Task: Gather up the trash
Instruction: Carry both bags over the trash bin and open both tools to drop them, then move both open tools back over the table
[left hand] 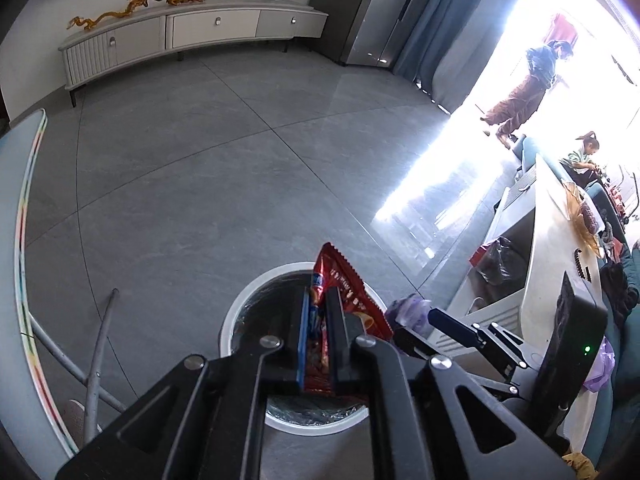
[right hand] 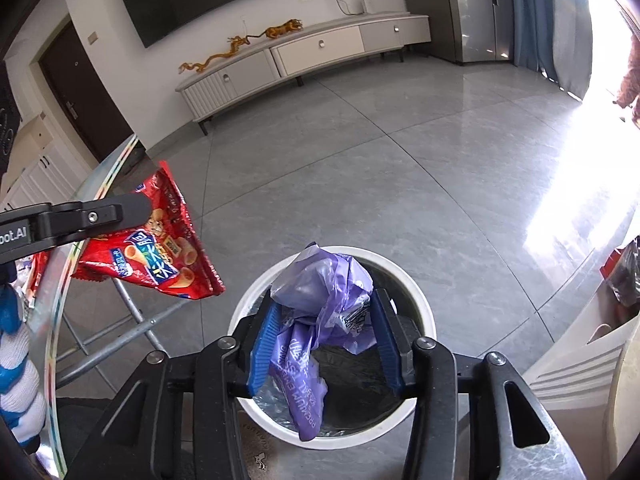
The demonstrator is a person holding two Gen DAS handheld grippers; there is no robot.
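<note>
A round white trash bin (left hand: 240,308) with a black liner stands on the grey tile floor, right below both grippers. My left gripper (left hand: 319,294) is shut on a red snack wrapper (left hand: 348,280) that sticks up past its blue pads, over the bin's mouth. The right wrist view shows that left gripper (right hand: 146,210) from the side, with the wrapper (right hand: 168,248) hanging just left of the bin (right hand: 416,292). My right gripper (right hand: 325,298) holds a crumpled purple plastic bag (right hand: 320,280) between its widely spaced blue pads, and the bag's tail droops into the bin. The left wrist view catches the right gripper (left hand: 416,320) and the bag (left hand: 408,306).
A glass tabletop with a coloured rim (left hand: 24,220) on metal legs (left hand: 100,340) borders the left. A white low table (left hand: 552,240) stands at the right. A gloved hand (right hand: 16,360) shows at the left edge. Two people (left hand: 528,92) are by the bright window, and a TV cabinet (left hand: 200,28) lines the far wall.
</note>
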